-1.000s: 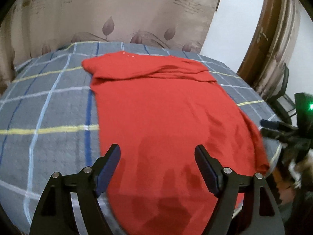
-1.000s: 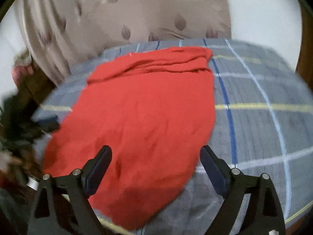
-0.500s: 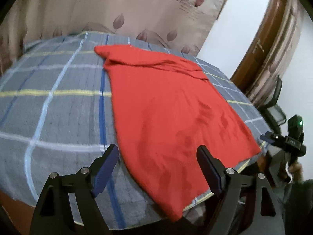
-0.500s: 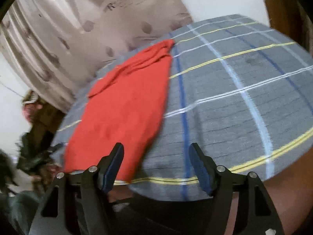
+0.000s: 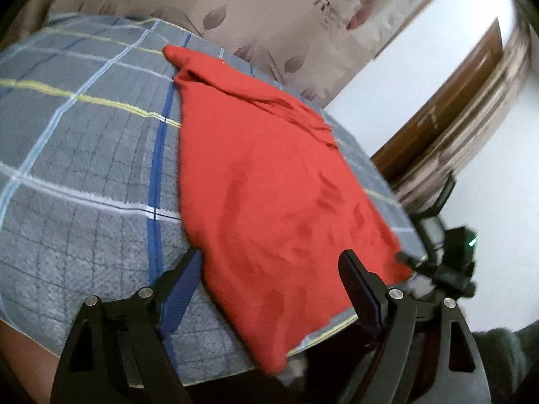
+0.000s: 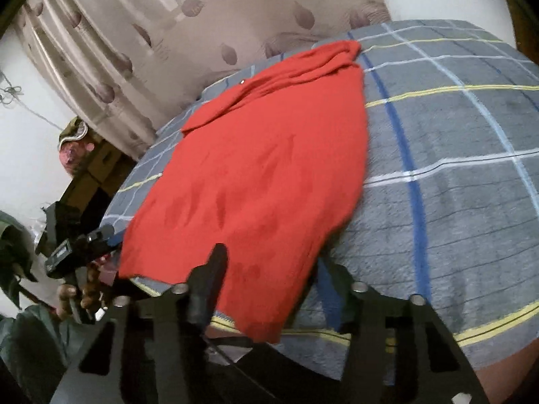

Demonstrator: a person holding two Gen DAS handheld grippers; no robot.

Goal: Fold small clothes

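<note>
A red garment (image 5: 269,181) lies spread flat on a grey plaid-covered table (image 5: 84,155), its far end bunched in folds and its near hem hanging over the table's front edge. It also shows in the right wrist view (image 6: 262,168). My left gripper (image 5: 269,269) is open, low at the hem, one finger on each side of the hem's left corner. My right gripper (image 6: 269,266) is open at the hem's right corner, its left finger over the cloth, its right finger beside it. Neither holds anything.
A patterned beige curtain (image 5: 235,3) hangs behind the table. A wooden door (image 5: 448,101) stands at the right. The other hand-held gripper shows at the table's side in each view (image 5: 448,262) (image 6: 77,249). A cluttered shelf (image 6: 84,168) stands at the left.
Both grippers have dropped lower and drawn back to the garment's near hem at the table edge. The right gripper swung back left over the cloth's corner. The garment has not moved.
</note>
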